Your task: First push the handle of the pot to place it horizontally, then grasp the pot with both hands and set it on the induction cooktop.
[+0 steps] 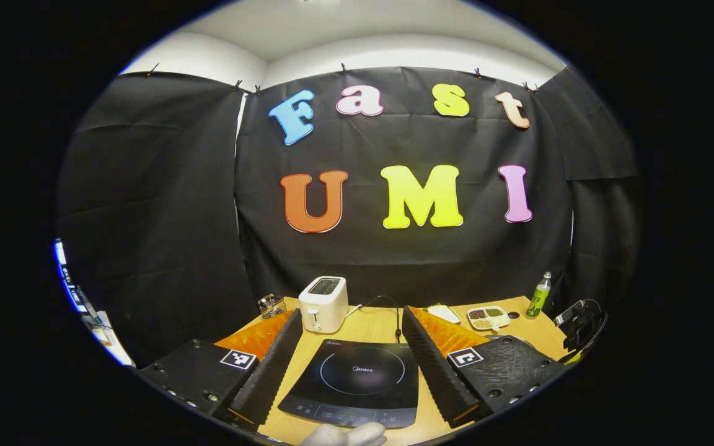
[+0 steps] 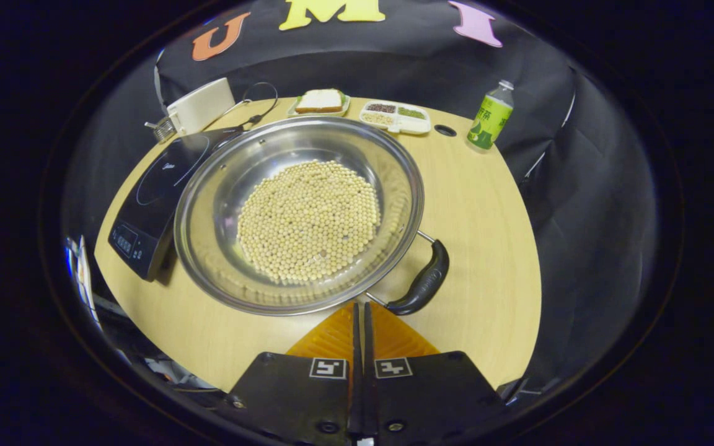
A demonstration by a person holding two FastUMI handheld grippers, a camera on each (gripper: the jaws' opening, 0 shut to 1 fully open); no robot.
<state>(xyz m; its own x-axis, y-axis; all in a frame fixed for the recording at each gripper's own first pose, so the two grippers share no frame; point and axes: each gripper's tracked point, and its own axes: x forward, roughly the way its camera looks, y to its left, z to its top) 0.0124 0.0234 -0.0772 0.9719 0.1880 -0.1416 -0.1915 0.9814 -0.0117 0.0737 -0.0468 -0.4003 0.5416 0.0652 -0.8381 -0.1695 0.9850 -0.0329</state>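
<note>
A steel pot (image 2: 307,210) holding pale beans stands on the wooden table (image 2: 481,204) in the right gripper view. Its black handle (image 2: 424,284) sticks out at the near right, slanted. My right gripper (image 2: 360,308) is shut with nothing between its fingers, and its tips sit at the pot's near rim just left of the handle. The black induction cooktop (image 2: 152,192) lies immediately left of the pot. In the left gripper view, my left gripper (image 1: 352,314) hangs wide open above the cooktop (image 1: 357,378), one finger on each side of it.
A white toaster (image 1: 323,303) stands behind the cooktop, its cord running across the table. A plate with bread (image 2: 320,100), a divided tray of grains (image 2: 394,116) and a green bottle (image 2: 490,118) line the far edge. A pale hand (image 1: 344,435) shows at the near edge.
</note>
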